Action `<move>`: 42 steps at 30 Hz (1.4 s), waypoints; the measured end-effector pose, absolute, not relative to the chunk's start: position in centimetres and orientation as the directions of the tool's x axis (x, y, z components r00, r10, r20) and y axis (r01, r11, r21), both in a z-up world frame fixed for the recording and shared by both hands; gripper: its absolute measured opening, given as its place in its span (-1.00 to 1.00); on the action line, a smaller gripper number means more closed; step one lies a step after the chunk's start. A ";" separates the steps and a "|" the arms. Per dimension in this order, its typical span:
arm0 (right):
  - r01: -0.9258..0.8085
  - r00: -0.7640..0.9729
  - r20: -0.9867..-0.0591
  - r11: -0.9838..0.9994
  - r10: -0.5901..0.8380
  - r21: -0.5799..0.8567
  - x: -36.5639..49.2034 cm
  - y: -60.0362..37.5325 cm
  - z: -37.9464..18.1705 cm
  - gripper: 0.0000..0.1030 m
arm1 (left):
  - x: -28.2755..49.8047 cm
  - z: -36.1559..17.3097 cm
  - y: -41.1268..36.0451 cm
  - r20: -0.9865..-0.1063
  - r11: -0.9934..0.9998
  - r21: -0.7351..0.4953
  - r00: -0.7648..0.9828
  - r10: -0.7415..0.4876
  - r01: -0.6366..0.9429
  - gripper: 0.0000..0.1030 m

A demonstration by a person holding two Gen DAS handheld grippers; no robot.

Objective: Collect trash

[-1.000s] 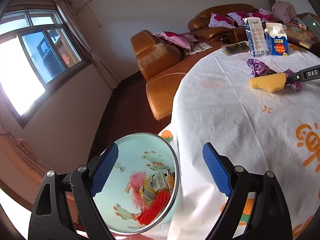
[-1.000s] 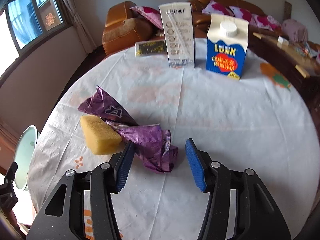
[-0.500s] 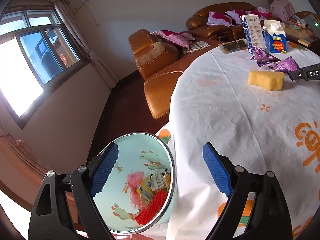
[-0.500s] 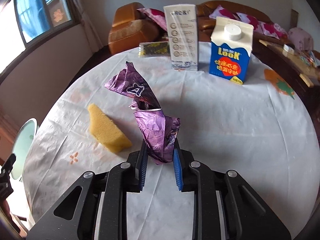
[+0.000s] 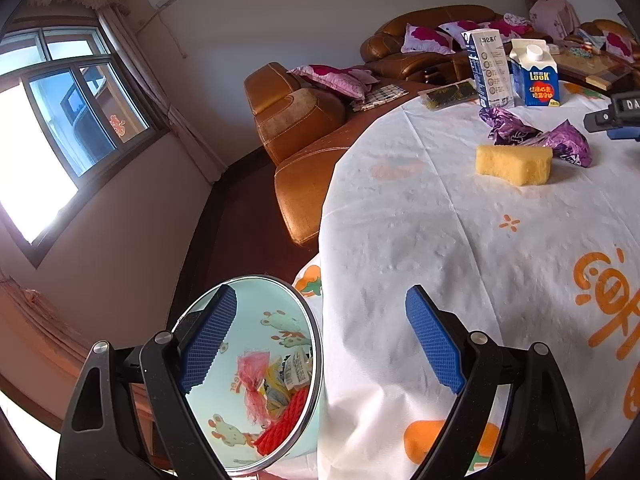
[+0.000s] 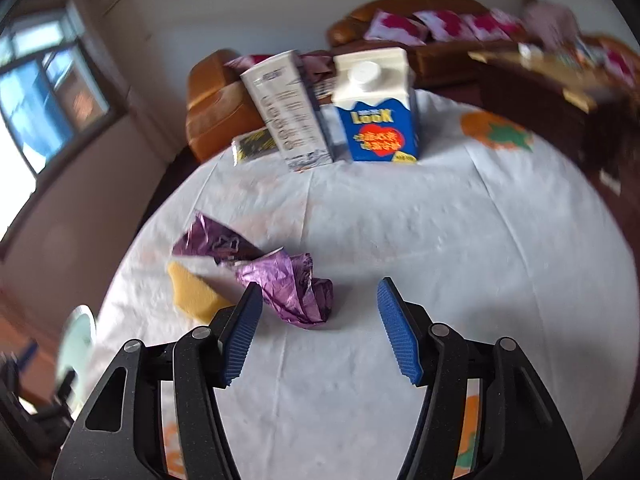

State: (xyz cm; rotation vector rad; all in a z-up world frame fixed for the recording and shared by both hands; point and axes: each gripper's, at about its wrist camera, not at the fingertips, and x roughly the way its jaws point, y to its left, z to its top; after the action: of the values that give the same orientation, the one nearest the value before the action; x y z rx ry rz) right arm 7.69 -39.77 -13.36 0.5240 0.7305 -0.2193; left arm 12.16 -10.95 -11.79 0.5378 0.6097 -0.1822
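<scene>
A: Where is the wrapper (image 6: 288, 284)?

B: The purple wrapper lies crumpled on the tabletop (image 6: 400, 240), just ahead of the right claw (image 6: 318, 330). Its near end sits close to that claw's left finger (image 6: 240, 332); whether they touch, I cannot tell. Its far end stretches away to the left.

A: Is the right claw gripping it?

B: No. Its jaws are opening, and neither pad presses on the wrapper. The gap between the tips shows bare cloth, with the wrapper at its left side.

A: What lies beside it?

B: A yellow sponge (image 6: 194, 294) on its left, touching or just beside it. Farther off, near the far edge, stand a white carton (image 6: 288, 112) and a blue carton (image 6: 376, 112), side by side. A dark packet (image 6: 254, 146) lies flat to their left.

A: And the left claw (image 5: 320, 336)?

B: Wide open and holding nothing. It hangs at the tabletop's near left edge, one finger over the bin (image 5: 256, 320). The bin stands just off that edge, with red, pink and yellow scraps inside.

A: Beyond that?

B: Brown sofas (image 5: 304, 120) with pink cushions, and a window (image 5: 72, 104) on the left.
</scene>
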 end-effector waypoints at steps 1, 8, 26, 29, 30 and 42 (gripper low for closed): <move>0.387 0.729 -0.684 0.828 -0.005 0.406 8.0 -40.0 -13.5 0.16 | 12.2 -11.8 -11.1 -0.587 0.848 0.424 0.809 -0.010 0.318 0.65; 0.443 0.704 -0.710 0.775 0.011 0.451 11.7 -39.4 -15.1 -0.16 | 12.3 -11.8 -11.2 -0.584 0.850 0.411 0.811 -0.032 0.330 0.66; 0.328 0.736 -0.665 0.926 -0.129 0.184 10.6 -38.2 -13.3 -0.97 | 12.2 -12.1 -13.8 -0.604 0.836 0.404 0.794 -0.061 0.372 0.66; 0.333 0.737 -0.650 0.936 -0.186 0.109 9.9 -38.7 -12.8 -0.97 | 12.1 -11.8 -15.4 -0.606 0.827 0.401 0.791 -0.082 0.393 0.66; 0.336 0.736 -0.645 0.938 -0.203 0.088 9.8 -38.9 -12.7 -0.97 | 12.1 -11.7 -16.0 -0.603 0.825 0.402 0.793 -0.089 0.398 0.66; 0.390 0.698 -0.635 0.919 -0.332 -0.053 6.4 -42.9 -13.3 -0.97 | 13.4 -11.2 -25.1 -0.641 0.830 0.298 0.743 -0.192 0.472 0.84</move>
State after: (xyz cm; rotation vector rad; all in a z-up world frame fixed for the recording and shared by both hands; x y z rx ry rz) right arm 6.36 -42.85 -13.26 0.0879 0.6901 -0.4030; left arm 13.41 -25.13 -11.24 0.4686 0.6366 -0.3786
